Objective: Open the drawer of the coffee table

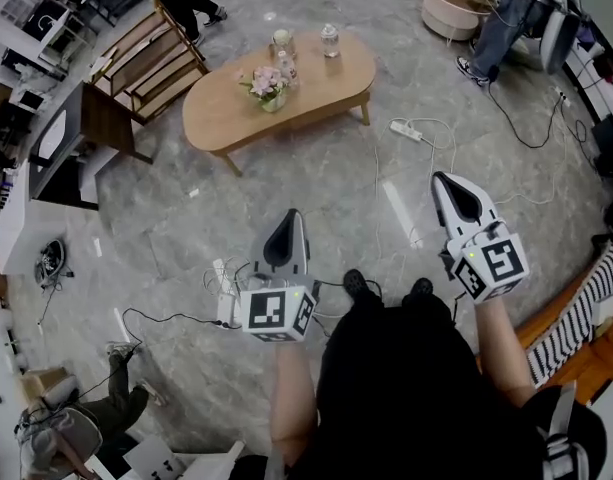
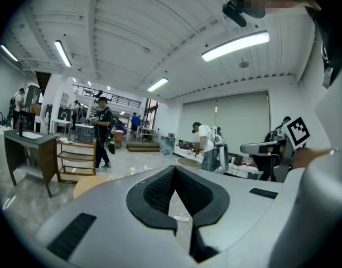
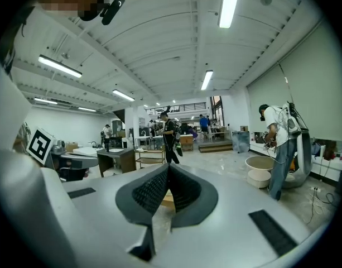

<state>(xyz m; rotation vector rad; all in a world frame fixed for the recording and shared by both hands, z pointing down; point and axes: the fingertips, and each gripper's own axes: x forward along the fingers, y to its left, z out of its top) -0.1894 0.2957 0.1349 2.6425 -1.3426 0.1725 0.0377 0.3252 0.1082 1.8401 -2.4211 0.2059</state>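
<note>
Looking at the coffee table [image 1: 221, 108] well off at 12 o'clock from the left gripper [image 1: 289, 218], 10 from the right gripper [image 1: 444, 181], stretched roughly 8-to-2, left probably closer, both pinched together on nothing, no drawer spotted.

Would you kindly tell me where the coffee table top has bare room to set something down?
The coffee table is bare on its left lobe, left of the flower vase, and along the near edge toward its right end. Crowded around the vase and at the far edge, by a pale jar and a clear jar.
</note>
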